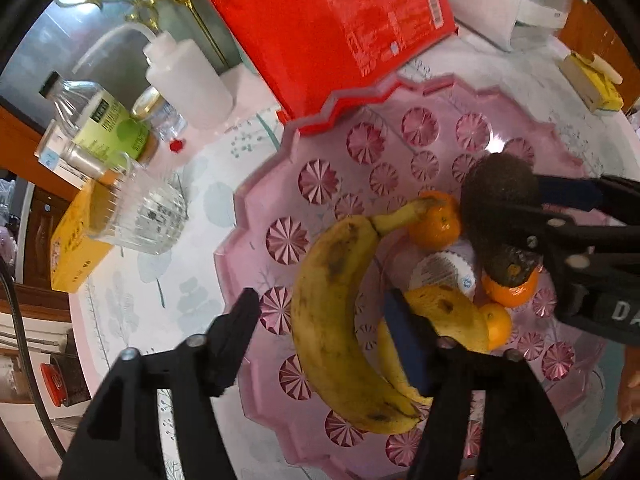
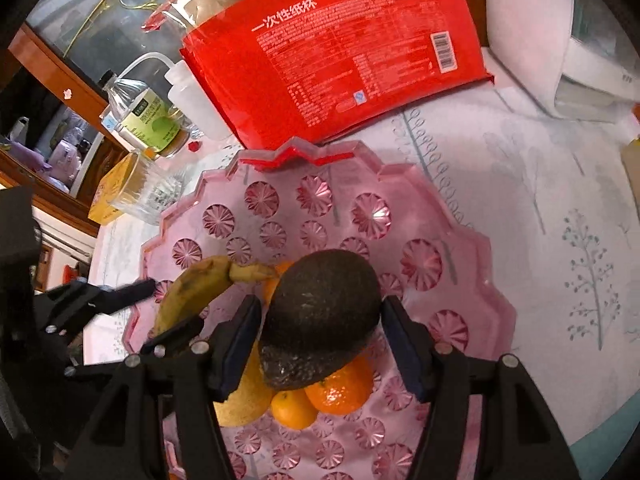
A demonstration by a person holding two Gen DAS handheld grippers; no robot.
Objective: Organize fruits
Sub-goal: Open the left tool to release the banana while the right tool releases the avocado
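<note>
A pink cut-glass tray [image 1: 256,216] [image 2: 460,236] holds a spotted yellow banana [image 1: 332,312] [image 2: 188,292], several oranges [image 1: 436,220] [image 2: 340,392] and a yellowish fruit [image 1: 448,312] [image 2: 244,396]. A dark avocado [image 2: 320,320] [image 1: 500,208] rests on the oranges between my right gripper's [image 2: 320,344] open jaws; there is a gap on both sides. In the left wrist view the right gripper [image 1: 520,216] comes in from the right. My left gripper [image 1: 324,320] is open, with its jaws on either side of the banana and not closed on it.
A red paper-cup pack [image 1: 332,24] [image 2: 332,52] lies at the tray's far rim. At the left stand a clear glass cup [image 1: 144,208], a yellow box [image 1: 76,248], a green-label bottle [image 1: 108,124] and a white squeeze bottle [image 1: 188,80]. A white appliance [image 2: 560,40] stands far right.
</note>
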